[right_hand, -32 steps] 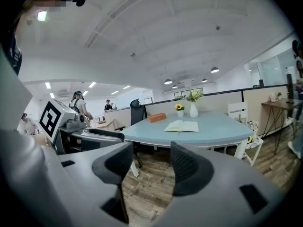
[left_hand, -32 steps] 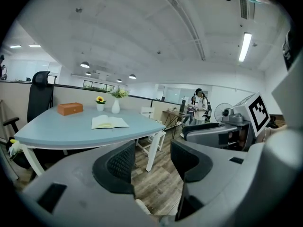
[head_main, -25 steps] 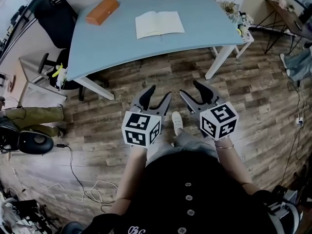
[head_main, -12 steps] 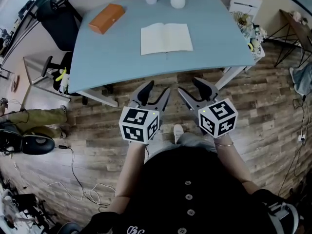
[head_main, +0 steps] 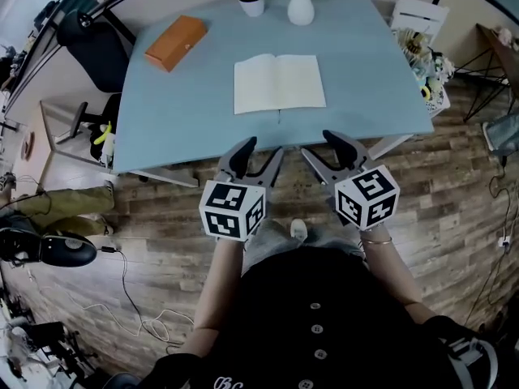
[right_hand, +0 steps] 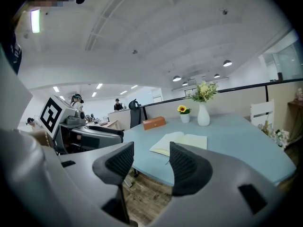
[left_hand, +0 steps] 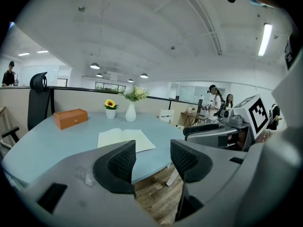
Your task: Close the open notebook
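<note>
Blue table carries the open notebook, flat, at 12 o'clock from both grippers. Left gripper and right gripper hang short of the table edge, jaws parted and empty. Risk: a jaw snags a single page, probably creasing it, or shoves the notebook toward the vase.

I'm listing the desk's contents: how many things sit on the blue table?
4: open notebook mid-table, orange box far left, sunflower pot and white vase along the far edge.
</note>
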The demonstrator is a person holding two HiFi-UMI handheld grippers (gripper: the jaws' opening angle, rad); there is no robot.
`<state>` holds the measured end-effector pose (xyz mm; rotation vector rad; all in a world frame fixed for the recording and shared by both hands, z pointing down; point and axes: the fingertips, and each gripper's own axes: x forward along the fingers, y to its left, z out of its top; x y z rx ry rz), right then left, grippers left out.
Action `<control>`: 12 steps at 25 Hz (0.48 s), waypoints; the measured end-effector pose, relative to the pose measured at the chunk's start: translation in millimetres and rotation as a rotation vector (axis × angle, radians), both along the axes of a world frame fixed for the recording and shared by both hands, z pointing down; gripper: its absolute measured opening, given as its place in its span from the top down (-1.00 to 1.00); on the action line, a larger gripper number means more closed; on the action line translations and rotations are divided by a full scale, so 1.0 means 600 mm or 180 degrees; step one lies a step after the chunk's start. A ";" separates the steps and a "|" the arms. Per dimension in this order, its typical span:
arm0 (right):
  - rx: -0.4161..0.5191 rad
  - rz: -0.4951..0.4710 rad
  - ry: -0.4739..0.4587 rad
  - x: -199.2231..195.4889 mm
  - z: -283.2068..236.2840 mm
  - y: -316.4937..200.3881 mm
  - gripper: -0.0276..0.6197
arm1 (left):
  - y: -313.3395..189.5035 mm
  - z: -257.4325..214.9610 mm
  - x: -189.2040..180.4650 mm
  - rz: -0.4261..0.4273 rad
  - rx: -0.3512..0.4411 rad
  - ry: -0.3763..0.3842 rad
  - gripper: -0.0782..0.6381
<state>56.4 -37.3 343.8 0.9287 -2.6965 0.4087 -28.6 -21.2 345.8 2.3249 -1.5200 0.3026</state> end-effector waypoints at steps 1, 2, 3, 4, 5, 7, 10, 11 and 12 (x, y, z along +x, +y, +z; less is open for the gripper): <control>-0.0021 0.0001 0.0005 -0.001 0.003 -0.006 0.24 | -0.004 0.005 -0.001 0.0000 -0.0035 0.0000 0.18; -0.0042 0.0002 0.0009 -0.002 0.005 -0.012 0.24 | -0.007 0.009 -0.003 0.0002 -0.0069 0.0001 0.18; -0.0062 0.0006 0.0010 -0.002 0.006 -0.018 0.24 | -0.011 0.012 -0.004 0.0004 -0.0098 0.0001 0.18; -0.0083 0.0016 0.0008 -0.003 0.008 -0.023 0.24 | -0.016 0.015 -0.005 0.0006 -0.0120 0.0002 0.18; -0.0105 0.0029 0.0006 -0.002 0.010 -0.027 0.24 | -0.020 0.017 -0.005 0.0011 -0.0137 0.0004 0.18; -0.0147 0.0055 0.0011 0.002 0.017 -0.033 0.24 | -0.030 0.020 -0.004 0.0024 -0.0159 0.0008 0.18; -0.0184 0.0096 0.0027 0.006 0.026 -0.043 0.24 | -0.047 0.027 -0.004 0.0047 -0.0178 0.0020 0.18; -0.0192 0.0118 0.0031 0.007 0.029 -0.048 0.24 | -0.054 0.030 -0.003 0.0063 -0.0184 0.0024 0.18; -0.0199 0.0147 0.0036 0.008 0.032 -0.053 0.24 | -0.061 0.033 -0.003 0.0088 -0.0191 0.0025 0.18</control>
